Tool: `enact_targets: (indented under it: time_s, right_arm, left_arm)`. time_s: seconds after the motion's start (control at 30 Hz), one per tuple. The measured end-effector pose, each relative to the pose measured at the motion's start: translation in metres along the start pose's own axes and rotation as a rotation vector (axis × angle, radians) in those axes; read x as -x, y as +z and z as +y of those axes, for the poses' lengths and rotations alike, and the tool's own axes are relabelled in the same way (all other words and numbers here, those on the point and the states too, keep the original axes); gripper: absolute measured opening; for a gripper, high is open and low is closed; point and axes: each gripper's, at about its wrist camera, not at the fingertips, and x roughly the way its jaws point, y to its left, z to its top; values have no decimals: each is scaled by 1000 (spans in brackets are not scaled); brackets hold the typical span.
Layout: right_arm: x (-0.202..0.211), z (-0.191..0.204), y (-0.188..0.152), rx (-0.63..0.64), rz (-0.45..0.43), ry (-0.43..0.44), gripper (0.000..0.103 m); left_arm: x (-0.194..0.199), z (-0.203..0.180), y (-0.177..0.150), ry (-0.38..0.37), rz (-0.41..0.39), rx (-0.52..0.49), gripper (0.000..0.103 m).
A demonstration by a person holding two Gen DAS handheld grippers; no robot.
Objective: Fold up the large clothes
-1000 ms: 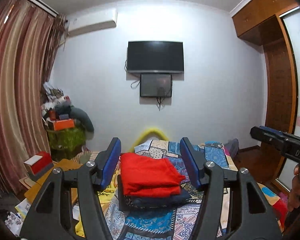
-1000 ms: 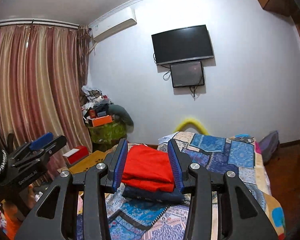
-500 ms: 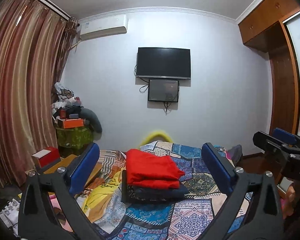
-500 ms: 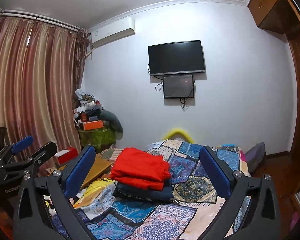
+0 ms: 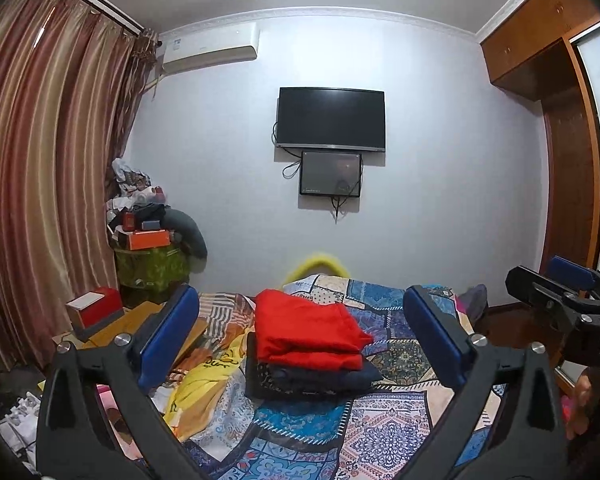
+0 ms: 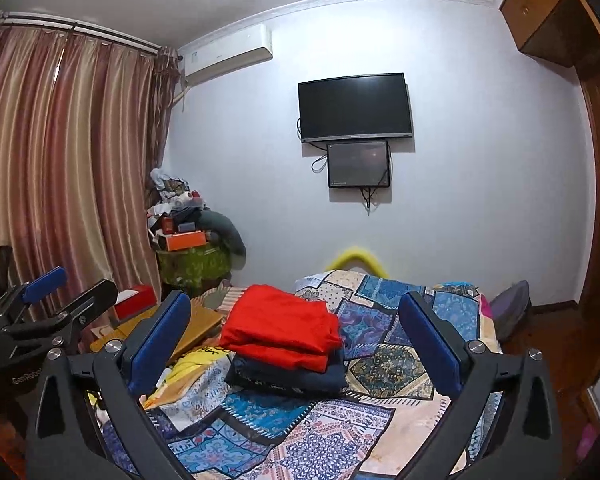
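Left wrist view: the left gripper [image 5: 300, 344] stands with its blue-padded jaws spread wide, having just been opening, with nothing between the pads.
Right wrist view: the right gripper [image 6: 296, 340] likewise has its jaws spread wide after just opening, and nothing is held.
Folded red garment [image 5: 308, 330]: lies at the centre of the left wrist view, beyond the pads, on top of a folded dark navy garment [image 5: 312, 378]; the two make a small stack.
Stack place: on the blue patchwork bedspread [image 5: 384, 436] of the bed, toward its 9 o'clock side.
Yellow cloth [image 5: 204, 392]: crumpled on the bed at 8 o'clock of the stack, just beside it.
Other gripper: the right gripper shows at 3 o'clock of the left wrist view [image 5: 560, 300]; the left gripper shows at 9 o'clock of the right wrist view [image 6: 44, 304].
Wall: a black flat television [image 5: 331, 118] hangs at 12 o'clock, with a smaller dark screen [image 5: 330, 174] just below it.
White air conditioner [image 5: 210, 50]: at 11 o'clock, near the striped pink-brown curtains [image 5: 40, 180].
Corner pile: an orange box [image 5: 148, 238] on a green-covered stand [image 5: 152, 266] at 10 o'clock.
Wooden wardrobe [image 5: 572, 168]: at 3 o'clock.
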Motion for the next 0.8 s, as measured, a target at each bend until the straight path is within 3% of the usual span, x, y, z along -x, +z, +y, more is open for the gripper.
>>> enact_targets:
  time_s: [0.8]
  right_arm:
    - [6,-2,1,-11,42,2,103]
  left_arm:
    - [-8,-1,-5,-5,36,0,103]
